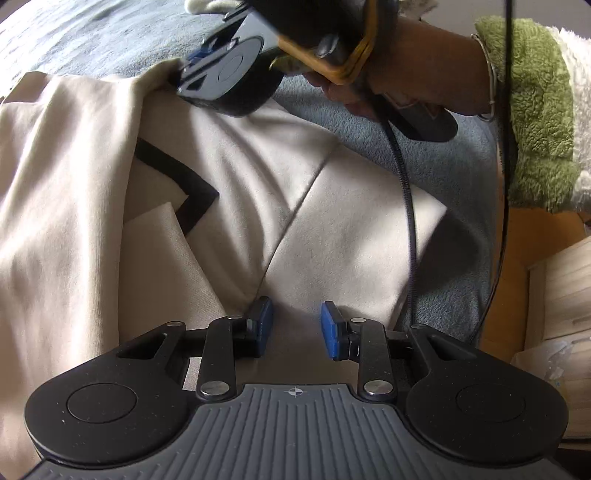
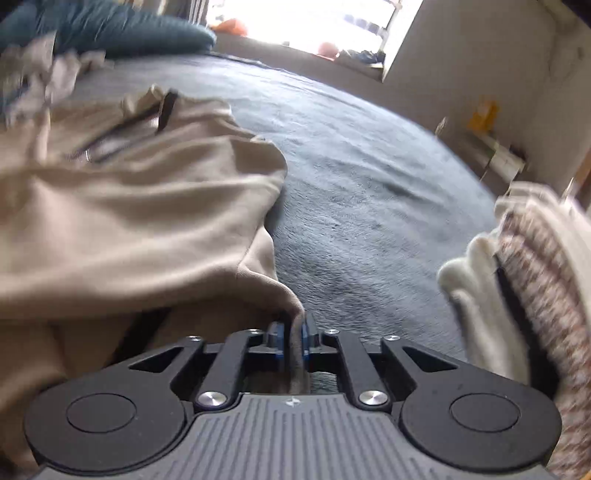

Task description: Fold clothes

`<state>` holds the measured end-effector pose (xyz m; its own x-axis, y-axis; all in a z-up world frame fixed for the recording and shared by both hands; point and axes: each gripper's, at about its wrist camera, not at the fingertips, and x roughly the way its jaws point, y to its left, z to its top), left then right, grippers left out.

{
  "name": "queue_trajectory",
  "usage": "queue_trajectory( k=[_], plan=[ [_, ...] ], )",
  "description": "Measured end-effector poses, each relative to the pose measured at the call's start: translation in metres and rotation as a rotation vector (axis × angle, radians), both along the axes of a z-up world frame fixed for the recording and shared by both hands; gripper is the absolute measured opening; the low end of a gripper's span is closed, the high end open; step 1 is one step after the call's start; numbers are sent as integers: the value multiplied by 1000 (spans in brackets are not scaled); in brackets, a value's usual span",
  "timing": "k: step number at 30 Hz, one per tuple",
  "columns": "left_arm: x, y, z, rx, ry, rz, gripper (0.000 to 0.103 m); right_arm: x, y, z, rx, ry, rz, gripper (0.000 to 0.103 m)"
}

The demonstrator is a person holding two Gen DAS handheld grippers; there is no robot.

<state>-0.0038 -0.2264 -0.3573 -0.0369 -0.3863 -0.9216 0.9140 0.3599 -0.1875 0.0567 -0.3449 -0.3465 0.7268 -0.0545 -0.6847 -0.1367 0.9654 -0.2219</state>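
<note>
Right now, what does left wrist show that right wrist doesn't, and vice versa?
Left wrist only: the left gripper, jaws apart over the beige garment with nothing pinched; the garment's black trim; the person's right hand and green fleece sleeve on the right gripper's handle.

Right wrist only: the right gripper with jaws closed on a fold of the garment's edge; a folded stack of clothes; a bright window; a teal pillow.

Both: the beige garment, the grey-blue blanket.

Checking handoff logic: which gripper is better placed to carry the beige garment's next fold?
Right. The right gripper is already clamped on an edge of the beige garment. The left gripper stands open over the cloth, gripping nothing; it probably suits pinning.
</note>
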Motion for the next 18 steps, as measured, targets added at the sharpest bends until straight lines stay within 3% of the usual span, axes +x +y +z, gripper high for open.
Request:
queue_trajectory(
  k=[1, 2, 4, 5, 6, 8, 12, 14, 18],
  plan=[
    [1, 0, -1, -2, 4, 3, 29, 2, -2, 4, 30, -1, 13, 37],
    [2, -1, -1, -4, 8, 7, 29, 4, -2, 6, 47, 0, 28, 39],
    [4, -1, -2, -6, 10, 11, 29, 9, 3, 2, -4, 13, 73, 38],
    [4, -2, -2, -7, 9, 13, 29, 13, 5, -2, -52, 8, 85, 21],
    [4, -2, -2, -9, 7, 14, 29, 16, 6, -7, -110, -7, 84, 13],
    [5, -2, -3, -12, 4, 16, 30, 20, 1, -11, -155, -29, 74, 22],
    [8, -2, -4, -21, 15, 29, 30, 1, 4, 9, -155, -30, 54, 28],
    [10, -1, -4, -32, 18, 35, 30, -21, -8, 31, -47, -16, 3, 41],
    [9, 4, 1, -54, 30, 59, 31, -51, -37, 34, 248, 178, -151, 41]
  ],
)
